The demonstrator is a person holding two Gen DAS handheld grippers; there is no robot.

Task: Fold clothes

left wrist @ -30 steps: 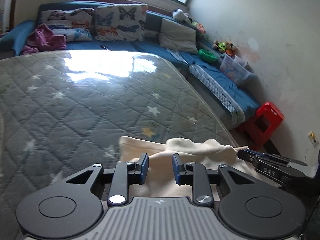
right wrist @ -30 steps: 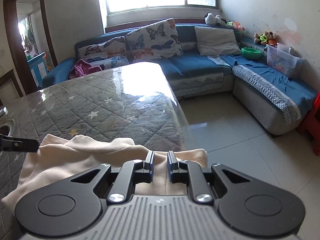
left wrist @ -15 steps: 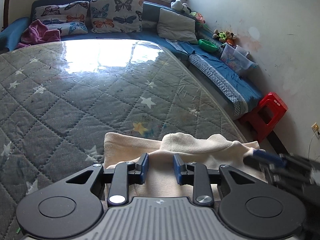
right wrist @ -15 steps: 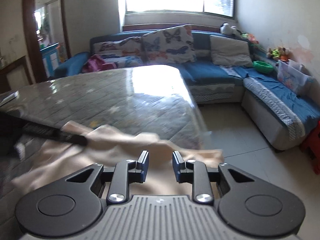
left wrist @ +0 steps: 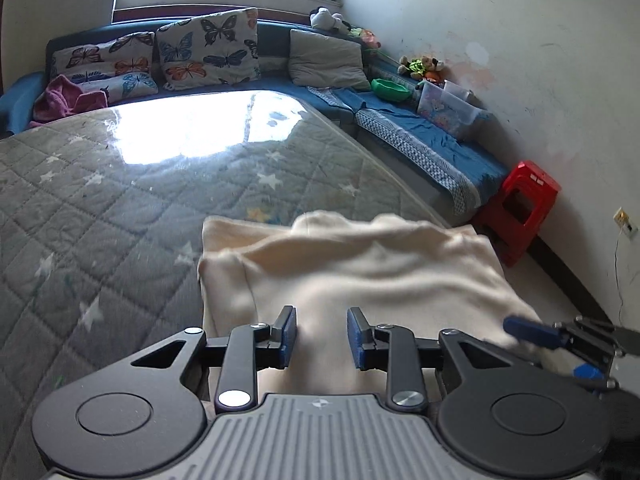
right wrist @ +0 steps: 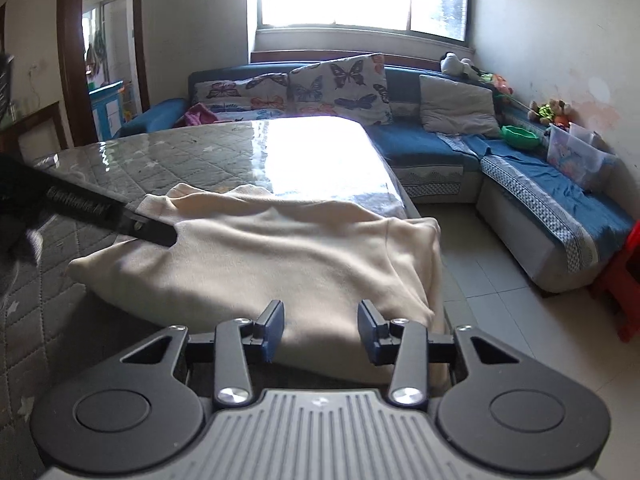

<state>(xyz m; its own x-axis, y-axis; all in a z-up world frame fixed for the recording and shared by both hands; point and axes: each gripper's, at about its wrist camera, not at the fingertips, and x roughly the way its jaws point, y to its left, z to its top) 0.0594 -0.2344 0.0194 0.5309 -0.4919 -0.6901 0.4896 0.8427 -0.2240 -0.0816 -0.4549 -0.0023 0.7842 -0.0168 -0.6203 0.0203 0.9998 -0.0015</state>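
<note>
Now that both pairs of jaws have spread wider than a second ago, the quilted table [left wrist: 120,208] carries the cream garment [left wrist: 360,272] by its near right corner, folded over — my left gripper [left wrist: 319,334] and right gripper [right wrist: 321,330] gape empty above it, fold apparently released.

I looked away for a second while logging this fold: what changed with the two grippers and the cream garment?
Both grippers opened: the left gripper and right gripper stood narrower a second ago and now gape over the cream fleece garment, pinching nothing. The garment stays on the grey star-quilted table, now lying as a flatter folded stack. The room is unchanged.
</note>
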